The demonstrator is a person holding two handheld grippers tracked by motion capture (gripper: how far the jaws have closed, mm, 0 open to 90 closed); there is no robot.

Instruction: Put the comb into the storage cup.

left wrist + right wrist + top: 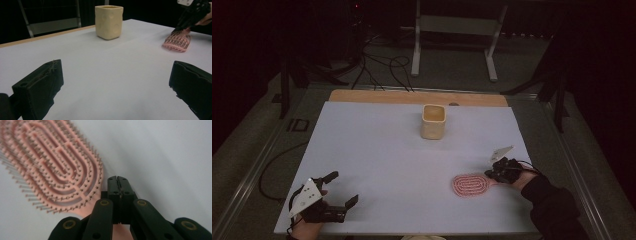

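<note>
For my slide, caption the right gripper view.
Right gripper, jaws shut, clamps the handle of a pink hairbrush over the white table.

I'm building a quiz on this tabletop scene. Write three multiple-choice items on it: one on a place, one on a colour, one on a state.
1. Where does the cup stand on the white table?
A. near its far edge
B. by the left gripper
C. on the hairbrush

2. What colour is the hairbrush?
A. blue
B. pink
C. green

3. How do the left gripper jaws stand?
A. shut on the cup
B. shut on the hairbrush
C. wide open, nothing between them

Answers:
1 A: in the high view the cup sits close to the wooden strip at the far side.
2 B: the right gripper view shows pink bristle rows.
3 C: the left gripper view shows bare table between the jaws.
</note>
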